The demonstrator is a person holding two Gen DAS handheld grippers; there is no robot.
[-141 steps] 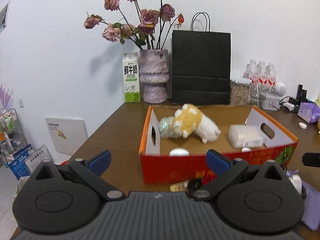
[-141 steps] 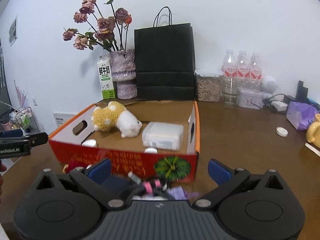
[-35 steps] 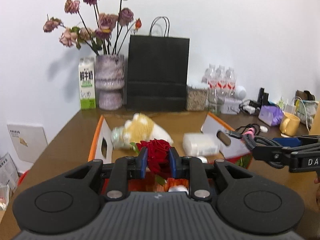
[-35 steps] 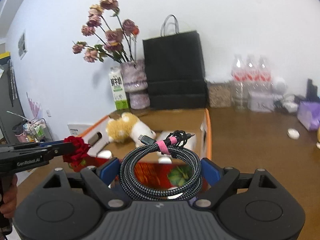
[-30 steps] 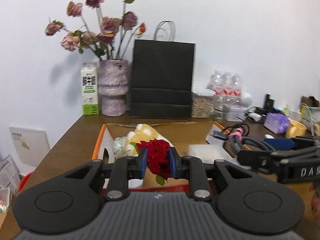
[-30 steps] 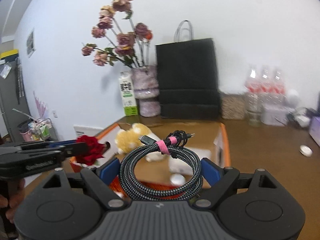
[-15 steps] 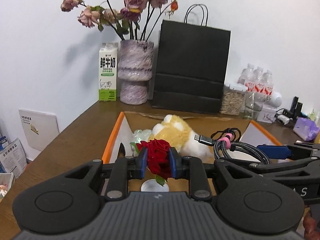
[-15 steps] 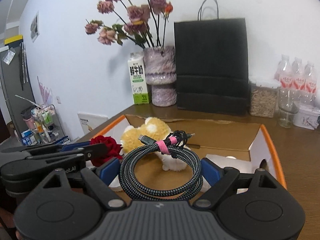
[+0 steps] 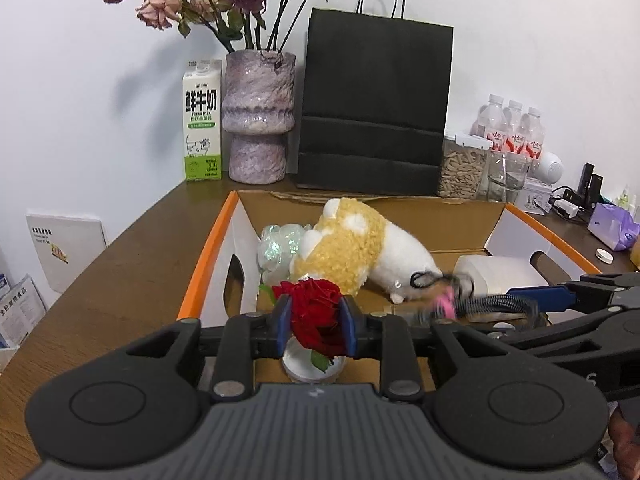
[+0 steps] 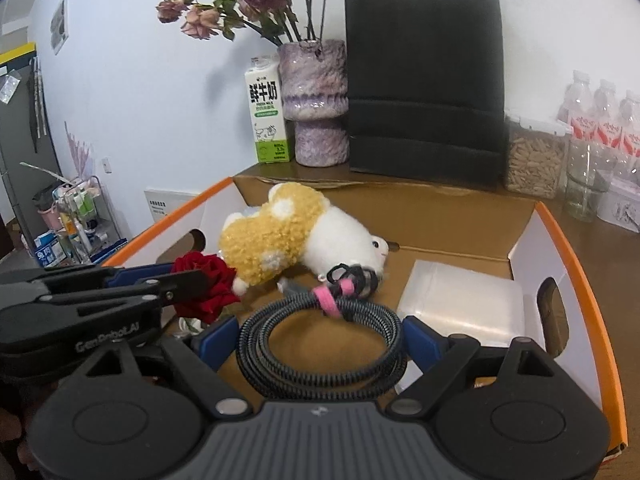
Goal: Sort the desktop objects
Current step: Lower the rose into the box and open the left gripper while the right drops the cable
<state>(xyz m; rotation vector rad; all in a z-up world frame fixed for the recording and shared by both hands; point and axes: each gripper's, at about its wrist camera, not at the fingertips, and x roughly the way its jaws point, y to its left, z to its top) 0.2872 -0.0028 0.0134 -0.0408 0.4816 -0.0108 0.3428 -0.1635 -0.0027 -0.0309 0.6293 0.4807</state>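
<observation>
Over the cardboard box [image 9: 208,240] you hold both loads, neither yet dropped. Your left gripper [image 9: 316,322] pinches the red rose [image 9: 314,312], its jaws opening; your right gripper [image 10: 320,338] spans the coiled cable [image 10: 320,340], fingers wide. Already inside lie a plush toy [image 10: 288,236], a tissue pack [image 10: 464,300] and a white lid [image 9: 296,364].

My black plastic left gripper [image 9: 315,328] has 2 blue-padded fingers [image 9: 282,316], round silver screws, and white "GenRobot.AI" lettering.
</observation>
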